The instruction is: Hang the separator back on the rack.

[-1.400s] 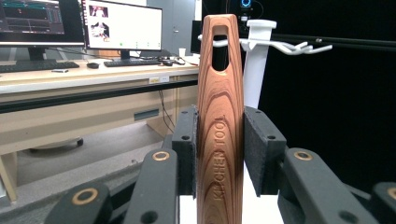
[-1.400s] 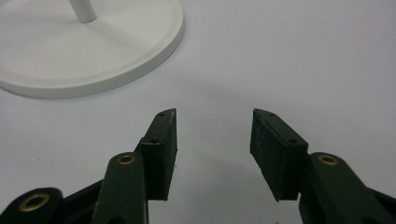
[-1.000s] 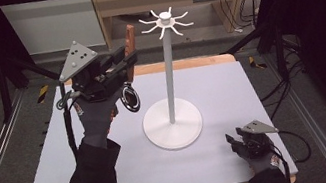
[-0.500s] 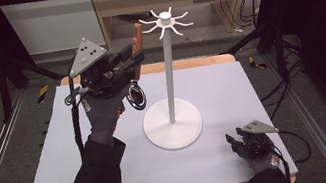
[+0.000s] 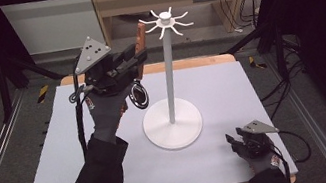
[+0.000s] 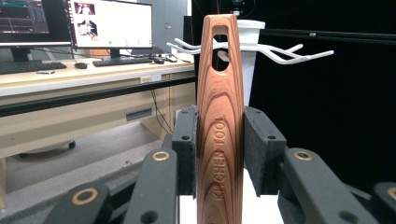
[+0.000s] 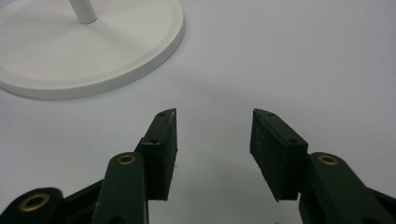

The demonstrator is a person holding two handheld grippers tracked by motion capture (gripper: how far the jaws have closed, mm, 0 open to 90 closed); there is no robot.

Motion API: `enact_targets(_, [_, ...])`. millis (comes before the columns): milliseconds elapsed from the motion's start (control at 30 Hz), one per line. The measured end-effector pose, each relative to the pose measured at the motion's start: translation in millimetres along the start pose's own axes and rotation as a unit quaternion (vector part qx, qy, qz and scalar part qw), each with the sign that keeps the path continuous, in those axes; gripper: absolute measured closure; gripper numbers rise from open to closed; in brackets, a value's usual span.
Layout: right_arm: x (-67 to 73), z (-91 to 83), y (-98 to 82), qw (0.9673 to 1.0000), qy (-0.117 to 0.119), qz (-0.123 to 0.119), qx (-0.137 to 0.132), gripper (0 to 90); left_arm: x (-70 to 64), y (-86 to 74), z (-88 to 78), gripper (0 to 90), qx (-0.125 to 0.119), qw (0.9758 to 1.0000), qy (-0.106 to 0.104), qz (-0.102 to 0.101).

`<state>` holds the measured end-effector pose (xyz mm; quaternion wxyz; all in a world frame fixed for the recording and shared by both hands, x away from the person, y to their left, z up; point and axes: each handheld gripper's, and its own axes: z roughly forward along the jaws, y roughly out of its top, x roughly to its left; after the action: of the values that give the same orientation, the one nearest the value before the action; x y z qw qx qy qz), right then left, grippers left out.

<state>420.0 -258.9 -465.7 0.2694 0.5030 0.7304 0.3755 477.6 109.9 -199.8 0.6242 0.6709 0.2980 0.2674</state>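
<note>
My left gripper [image 5: 136, 56] is raised above the table's back left, shut on a wooden handle [image 5: 140, 35] stamped "KITCHEN TOOL". The handle [image 6: 220, 130] stands upright between the jaws, and its hanging slot [image 6: 219, 49] is level with the white hooks [image 6: 280, 51] just behind it. The tool's round metal end [image 5: 139, 95] hangs below the hand. A white hook stand [image 5: 168, 78] rises from a round base [image 5: 173, 125] at mid-table, its hooks [image 5: 166, 20] just right of the handle's top. My right gripper [image 5: 233, 139] rests low at the front right, open and empty [image 7: 212, 133], near the base [image 7: 93, 42].
A white mat [image 5: 231, 84] covers the table. Its wooden edge [image 5: 196, 61] shows at the back. A desk with monitors [image 6: 109, 23] and a keyboard [image 6: 121, 60] stands beyond the table. Cables [image 5: 297, 141] trail off the right side.
My left gripper has carried the wooden-handled tool a little to the right, closer to the stand's hooks. The right gripper has stayed where it was.
</note>
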Motion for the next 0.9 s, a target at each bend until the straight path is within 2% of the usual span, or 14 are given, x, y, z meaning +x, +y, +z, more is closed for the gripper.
enact_targets(567, [0.1, -0.3, 0.1, 1.0, 0.002, 0.003, 0.0, 51.4, -3.3, -5.0, 13.5, 67.1, 0.008, 0.9999, -0.008, -0.002])
enact_targets(900, [0.1, -0.1, 0.0, 1.0, 0.001, 0.001, 0.0, 51.4, -3.2, -8.5, 15.7, 67.0, 0.007, 0.9999, -0.014, -0.007])
